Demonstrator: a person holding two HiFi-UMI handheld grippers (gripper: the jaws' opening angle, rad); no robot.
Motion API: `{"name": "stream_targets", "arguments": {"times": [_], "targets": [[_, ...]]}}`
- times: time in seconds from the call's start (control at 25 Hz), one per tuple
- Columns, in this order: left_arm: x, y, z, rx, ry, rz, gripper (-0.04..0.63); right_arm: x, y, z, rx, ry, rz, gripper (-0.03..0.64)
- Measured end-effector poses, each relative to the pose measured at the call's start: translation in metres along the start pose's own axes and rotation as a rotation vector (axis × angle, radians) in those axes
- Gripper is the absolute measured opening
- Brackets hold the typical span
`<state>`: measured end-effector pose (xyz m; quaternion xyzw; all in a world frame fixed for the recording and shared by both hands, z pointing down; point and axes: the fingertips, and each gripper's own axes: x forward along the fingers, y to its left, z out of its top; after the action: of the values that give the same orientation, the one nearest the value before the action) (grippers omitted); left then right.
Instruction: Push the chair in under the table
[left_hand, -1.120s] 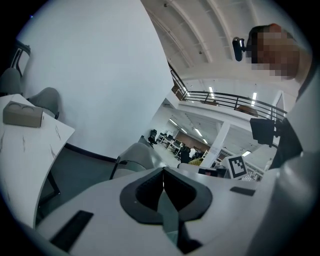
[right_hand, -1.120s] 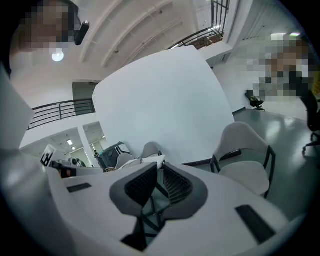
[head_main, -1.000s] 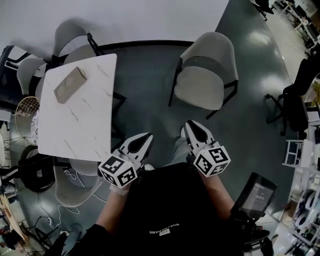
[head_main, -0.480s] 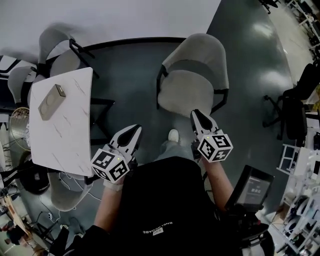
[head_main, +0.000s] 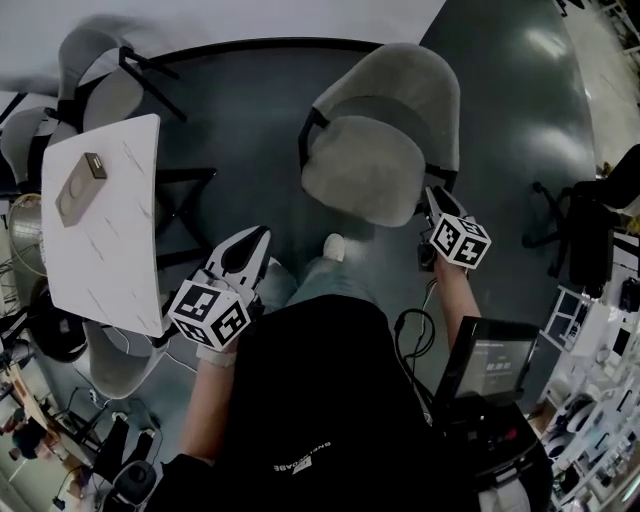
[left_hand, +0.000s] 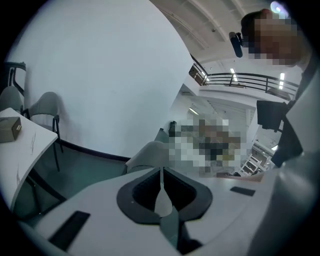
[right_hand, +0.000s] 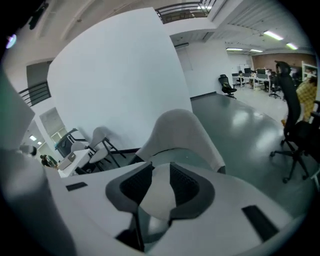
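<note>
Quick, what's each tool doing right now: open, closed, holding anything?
Left tool: closed, holding nothing.
Right tool: open, its jaws have just been opening, nothing gripped between them; the chair is right ahead.

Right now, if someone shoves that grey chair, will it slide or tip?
Likely slides: thin black frame on glossy floor. The chair looks rigid, so unlikely to flex. Pushed high on the backrest, it might tip.

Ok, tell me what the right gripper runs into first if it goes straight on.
Most likely the grey chair, its seat edge close ahead, though depth is unclear. The right gripper has just been opening its jaws, with nothing between them.
</note>
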<state>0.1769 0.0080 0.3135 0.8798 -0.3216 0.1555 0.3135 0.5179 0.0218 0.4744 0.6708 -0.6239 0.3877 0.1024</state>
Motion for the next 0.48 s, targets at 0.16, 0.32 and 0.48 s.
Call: {"name": "stream_targets", "arguments": {"times": [0.16,0.32,0.48], "targets": [[0.015,0.005,-0.014,-0.006,0.056,-0.002,0.006,0.027,-0.066,-0.007,0.018,0.052,-0.111,0.115],[0.027,0.007,-0.026,-0.03,0.108,0.006,0.008,0.052,-0.121,-0.019,-0.02,0.113,-0.201,0.148],[0.034,0.012,-0.034,-0.036,0.129,0.034,0.008,0.079,-0.164,-0.047,-0.089,0.223,-0.261,0.172]]}}
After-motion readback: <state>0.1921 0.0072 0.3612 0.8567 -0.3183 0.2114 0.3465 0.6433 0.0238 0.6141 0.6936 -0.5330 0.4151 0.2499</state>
